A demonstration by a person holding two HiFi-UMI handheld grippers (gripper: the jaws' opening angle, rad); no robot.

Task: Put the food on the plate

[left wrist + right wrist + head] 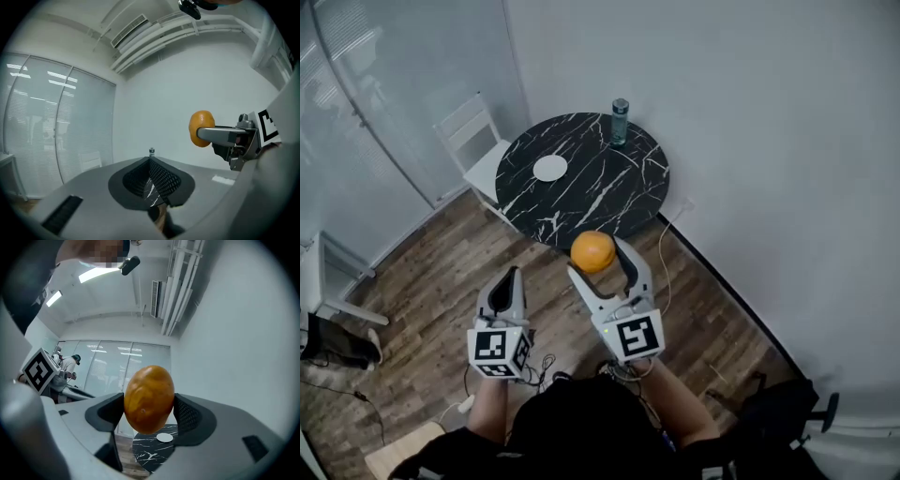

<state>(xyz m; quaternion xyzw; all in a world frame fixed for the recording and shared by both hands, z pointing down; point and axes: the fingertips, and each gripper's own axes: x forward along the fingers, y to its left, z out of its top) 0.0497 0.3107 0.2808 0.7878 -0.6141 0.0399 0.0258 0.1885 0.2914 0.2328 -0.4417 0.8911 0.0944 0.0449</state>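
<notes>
An orange (592,251) hangs above the wooden floor, clamped between the jaws of my right gripper (598,255); in the right gripper view the orange (149,398) fills the space between the two pads. A small white plate (550,168) lies on the round black marble table (609,187) ahead, and the plate (164,437) shows far below the fruit. My left gripper (506,286) is held lower left of the right one, with its pads pressed together and nothing between them. From the left gripper view the orange (200,128) appears at the right.
A green water bottle (620,121) stands at the table's far edge. A white chair (473,141) sits left of the table by the glass wall. A cable runs along the floor at the right wall. A dark bag (769,408) lies at the lower right.
</notes>
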